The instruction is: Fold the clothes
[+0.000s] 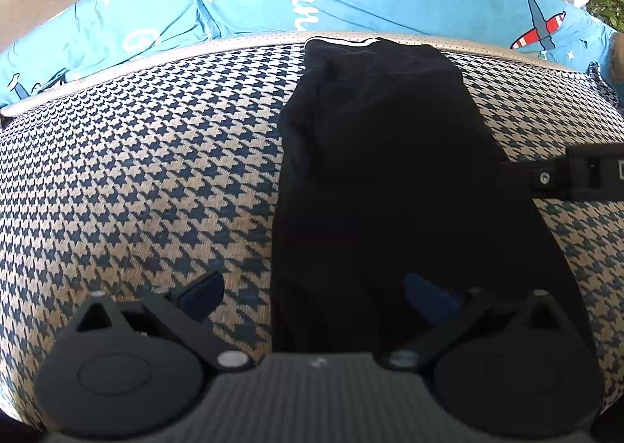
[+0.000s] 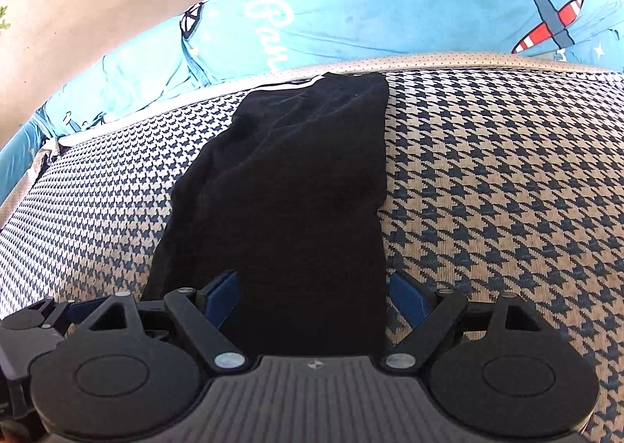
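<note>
Right claw [image 2: 314, 298] is being held wide apart, nothing between the pads [image 2: 224, 296]; one pad is sitting over the near end of the black garment [image 2: 288, 185], the other just off its right edge above the houndstooth cover [image 2: 507, 189]. Whether the pads are touching cloth cannot be told. Left claw [image 1: 314, 296] is likewise being held apart and empty, straddling the garment's left edge [image 1: 279, 248], one pad over the cover, the other over black cloth.

Garment is lying as a long narrow strip, already folded lengthwise by the look of it, running from the claws away to the white-striped hem [image 2: 288, 86] near the cover's far border. Beyond it, blue bedding [image 2: 429, 14] is lying bunched.

Judged step: the near end is being approached for a crosswise fold. To be done well:
- both near corners are to be pinched, one per claw, all layers caught at once;
- each claw is to be centred on its own edge, the cover is not to be pinched;
- the end is to be lifted level and carried toward the striped hem, edges kept aligned;
- the strip is not to be dragged sideways, since the cloth looks soft and likely to bunch.
</note>
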Demonstrator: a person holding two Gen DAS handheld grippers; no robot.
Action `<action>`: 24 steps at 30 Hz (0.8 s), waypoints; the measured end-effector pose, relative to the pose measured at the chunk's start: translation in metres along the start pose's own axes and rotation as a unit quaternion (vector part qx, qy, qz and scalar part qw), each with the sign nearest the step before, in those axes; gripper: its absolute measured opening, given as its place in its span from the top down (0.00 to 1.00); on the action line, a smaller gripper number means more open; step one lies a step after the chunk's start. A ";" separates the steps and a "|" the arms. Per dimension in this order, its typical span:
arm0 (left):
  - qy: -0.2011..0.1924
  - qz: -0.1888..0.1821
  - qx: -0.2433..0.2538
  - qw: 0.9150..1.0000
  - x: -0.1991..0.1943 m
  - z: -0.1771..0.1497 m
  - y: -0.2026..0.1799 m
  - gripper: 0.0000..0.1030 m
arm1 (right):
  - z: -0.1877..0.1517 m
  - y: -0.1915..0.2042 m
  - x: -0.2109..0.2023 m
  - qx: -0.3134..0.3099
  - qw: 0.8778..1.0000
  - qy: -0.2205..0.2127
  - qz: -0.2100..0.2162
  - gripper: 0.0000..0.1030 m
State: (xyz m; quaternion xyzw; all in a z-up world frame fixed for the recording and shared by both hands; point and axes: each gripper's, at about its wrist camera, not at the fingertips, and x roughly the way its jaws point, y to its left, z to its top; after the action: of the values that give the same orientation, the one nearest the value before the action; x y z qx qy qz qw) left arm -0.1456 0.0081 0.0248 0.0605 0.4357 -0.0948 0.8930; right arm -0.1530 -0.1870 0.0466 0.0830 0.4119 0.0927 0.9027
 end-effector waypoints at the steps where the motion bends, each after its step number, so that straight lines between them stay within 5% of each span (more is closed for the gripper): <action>1: -0.001 0.000 0.004 1.000 0.000 0.002 -0.002 0.00 | 0.002 -0.001 0.001 0.002 1.000 -0.001 0.000 0.18; 24: 0.009 -0.014 0.013 1.000 0.022 0.041 -0.007 0.00 | 0.054 -0.033 0.032 0.050 0.998 -0.043 0.002 0.18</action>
State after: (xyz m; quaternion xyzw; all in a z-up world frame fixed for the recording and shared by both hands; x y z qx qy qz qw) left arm -0.1024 -0.0087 0.0325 0.0668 0.4429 -0.1126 0.8870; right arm -0.0876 -0.2150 0.0509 0.1328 0.3763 0.0704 0.9142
